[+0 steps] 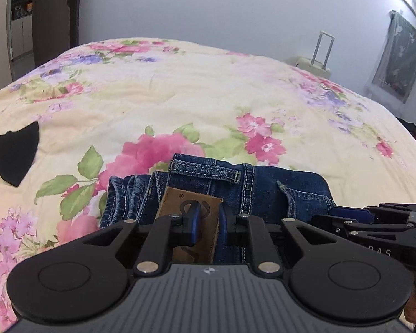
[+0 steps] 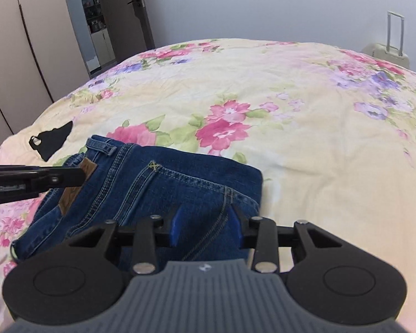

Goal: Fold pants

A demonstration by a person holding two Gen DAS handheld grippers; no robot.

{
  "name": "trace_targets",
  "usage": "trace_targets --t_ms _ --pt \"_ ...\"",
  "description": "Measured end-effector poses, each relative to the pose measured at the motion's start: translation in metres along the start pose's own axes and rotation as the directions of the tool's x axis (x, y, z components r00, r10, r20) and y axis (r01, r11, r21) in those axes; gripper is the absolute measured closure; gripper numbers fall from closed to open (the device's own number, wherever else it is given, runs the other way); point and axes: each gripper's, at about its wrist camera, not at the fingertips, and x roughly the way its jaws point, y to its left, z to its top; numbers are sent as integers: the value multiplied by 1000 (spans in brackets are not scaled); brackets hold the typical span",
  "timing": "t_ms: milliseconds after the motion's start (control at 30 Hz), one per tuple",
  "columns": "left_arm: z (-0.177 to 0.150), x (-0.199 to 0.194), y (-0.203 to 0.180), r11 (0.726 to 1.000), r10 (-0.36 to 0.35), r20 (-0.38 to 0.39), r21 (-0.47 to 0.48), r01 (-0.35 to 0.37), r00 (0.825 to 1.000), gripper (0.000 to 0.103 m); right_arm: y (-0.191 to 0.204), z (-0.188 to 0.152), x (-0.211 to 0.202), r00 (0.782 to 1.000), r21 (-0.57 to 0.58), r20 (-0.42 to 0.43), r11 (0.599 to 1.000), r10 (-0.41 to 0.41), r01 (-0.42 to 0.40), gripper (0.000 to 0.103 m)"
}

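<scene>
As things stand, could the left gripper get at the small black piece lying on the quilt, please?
Probably yes. The black piece lies to the left of the left gripper, with only bare quilt between them; the gripper sits over the jeans, its jaws apart.

Folded jeans (image 2: 152, 191) lie on the bed (image 2: 305, 144), suitcase (image 2: 388, 51) behind.

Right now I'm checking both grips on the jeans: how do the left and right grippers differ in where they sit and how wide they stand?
The left gripper sits over the jeans' brown leather patch at the waistband; the right gripper sits over plain denim by the folded edge. The left stands narrower, the right wider. Both have blue fingers over the folded jeans on the floral bedspread.
</scene>
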Motion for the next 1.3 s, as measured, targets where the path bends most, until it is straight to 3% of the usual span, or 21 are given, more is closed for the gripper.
trace_targets --t_ms 33,233,400,467,600,633,700,867,1067,1233,1300 --pt "-2 6 3 1000 23 -12 -9 -23 1000 90 2 0 9 1000 -3 -17 1000 -5 5 70" --pt "-1 13 11 998 53 -50 -41 -55 997 90 8 -3 40 999 -42 -39 999 -32 31 69" --pt "8 -26 -4 995 95 -28 21 -95 995 88 4 11 27 998 11 -62 1000 -15 16 69" --pt "13 -55 -12 992 111 11 62 -112 994 84 4 16 3 999 52 -43 999 4 -2 67" --pt "20 -127 -32 981 157 104 101 -167 982 67 20 22 -56 1000 41 13 999 -1 0 45" --pt "19 -148 -39 978 164 138 108 -179 977 63 25 22 -74 1000 39 27 999 -5 4 41" --pt "13 -185 -51 971 185 195 114 -210 963 46 33 18 -111 998 35 63 999 -5 3 36" --pt "-17 -257 -76 954 251 254 100 -283 934 29 49 -9 -208 989 39 146 999 -33 27 28" --pt "-65 -311 -93 951 285 269 42 -306 920 21 69 -72 -298 968 -14 243 997 -68 73 22" --pt "-102 -328 -112 945 300 261 50 -323 918 19 81 -123 -335 964 -17 253 996 -85 93 21" --pt "-114 -330 -116 952 285 250 39 -303 925 19 83 -139 -345 964 5 250 996 -91 93 21"
